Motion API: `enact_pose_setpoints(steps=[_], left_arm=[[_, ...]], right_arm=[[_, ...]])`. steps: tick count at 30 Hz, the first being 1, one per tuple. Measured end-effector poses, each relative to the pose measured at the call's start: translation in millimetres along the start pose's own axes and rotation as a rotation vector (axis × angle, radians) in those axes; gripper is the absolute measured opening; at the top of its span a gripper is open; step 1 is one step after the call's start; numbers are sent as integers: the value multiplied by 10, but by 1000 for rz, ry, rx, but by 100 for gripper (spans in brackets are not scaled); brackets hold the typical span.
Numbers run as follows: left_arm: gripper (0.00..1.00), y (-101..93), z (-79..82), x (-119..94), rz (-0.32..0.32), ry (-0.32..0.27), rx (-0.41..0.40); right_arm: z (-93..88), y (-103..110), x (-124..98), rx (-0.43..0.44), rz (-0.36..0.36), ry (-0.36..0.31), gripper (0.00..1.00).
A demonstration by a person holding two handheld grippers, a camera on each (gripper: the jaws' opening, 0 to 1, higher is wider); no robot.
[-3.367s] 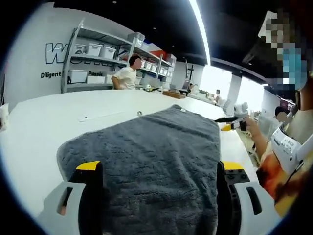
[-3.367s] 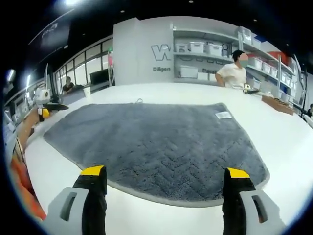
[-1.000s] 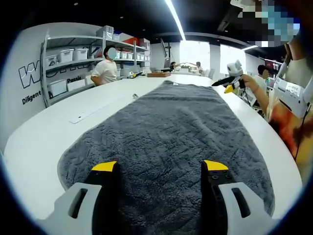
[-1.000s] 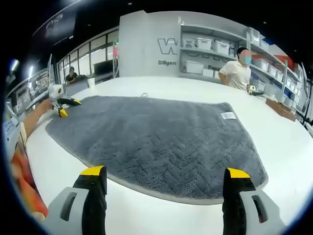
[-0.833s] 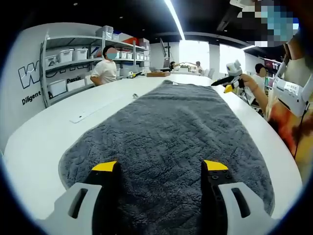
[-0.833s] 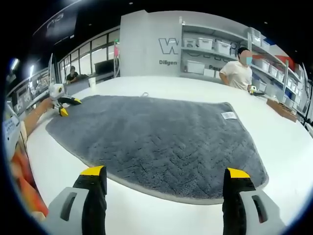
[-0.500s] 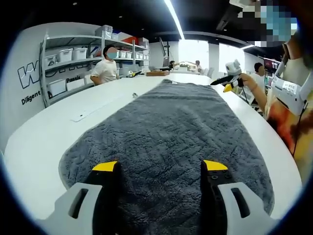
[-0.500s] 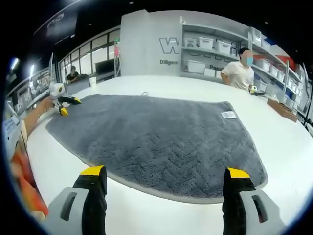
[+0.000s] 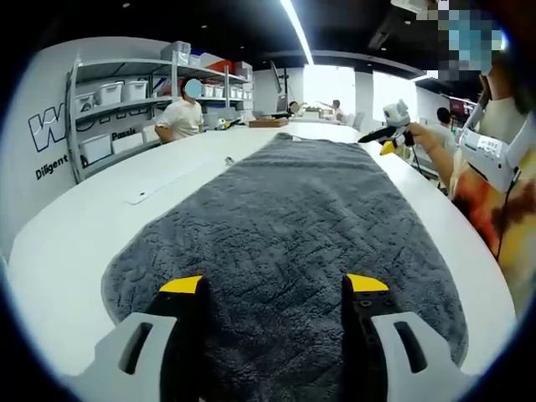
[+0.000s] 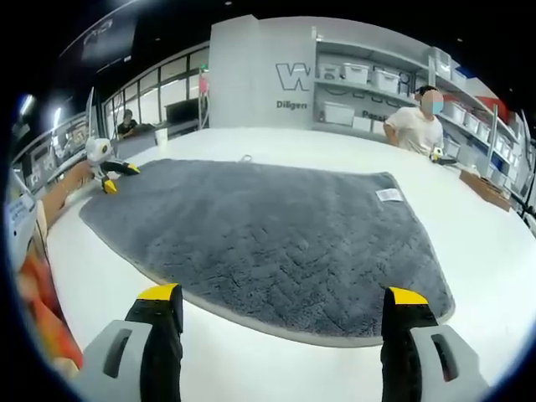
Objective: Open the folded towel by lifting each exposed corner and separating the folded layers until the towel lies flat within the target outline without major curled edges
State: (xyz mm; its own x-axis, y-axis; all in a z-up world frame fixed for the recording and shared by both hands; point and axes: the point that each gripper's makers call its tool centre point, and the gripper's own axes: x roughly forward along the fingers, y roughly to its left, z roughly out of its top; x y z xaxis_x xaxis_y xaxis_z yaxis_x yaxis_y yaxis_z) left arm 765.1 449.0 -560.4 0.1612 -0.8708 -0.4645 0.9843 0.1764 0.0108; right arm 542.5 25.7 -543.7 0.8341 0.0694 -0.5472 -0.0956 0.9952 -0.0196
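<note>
Looks nearly done: towel point(image 10: 268, 239) spread flat in one layer on the table point(image 10: 276, 352), no folds or curled edges visible, outline not discernible, left gripper point(image 9: 275, 289) and right gripper point(image 10: 283, 300) both spread wide, holding nothing.

White grippers point(image 9: 274, 289) with black, yellow-tipped jaws; person's white, orange-patterned clothing point(image 9: 492, 180).
</note>
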Motion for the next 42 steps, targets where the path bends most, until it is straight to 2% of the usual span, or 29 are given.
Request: enact_pose_setpoints(steps=[6, 30, 36, 37, 39, 42], left_arm=[[64, 4, -39, -65, -1, 20, 3], [64, 69, -158, -272, -8, 30, 3], [68, 24, -132, -256, 11, 67, -19], [70, 11, -124, -260, 11, 65, -24], [74, -56, -35, -269, -2, 24, -52], [79, -126, 169, -329, 8, -48, -101]], right_arm=[[15, -12, -16, -5, -1, -3, 99], [28, 58, 21, -34, 22, 11, 99], [36, 62, 41, -33, 29, 7, 99], [36, 64, 44, -33, 31, 7, 99], [33, 68, 52, -33, 34, 6, 99], [22, 79, 65, -33, 41, 7, 99]])
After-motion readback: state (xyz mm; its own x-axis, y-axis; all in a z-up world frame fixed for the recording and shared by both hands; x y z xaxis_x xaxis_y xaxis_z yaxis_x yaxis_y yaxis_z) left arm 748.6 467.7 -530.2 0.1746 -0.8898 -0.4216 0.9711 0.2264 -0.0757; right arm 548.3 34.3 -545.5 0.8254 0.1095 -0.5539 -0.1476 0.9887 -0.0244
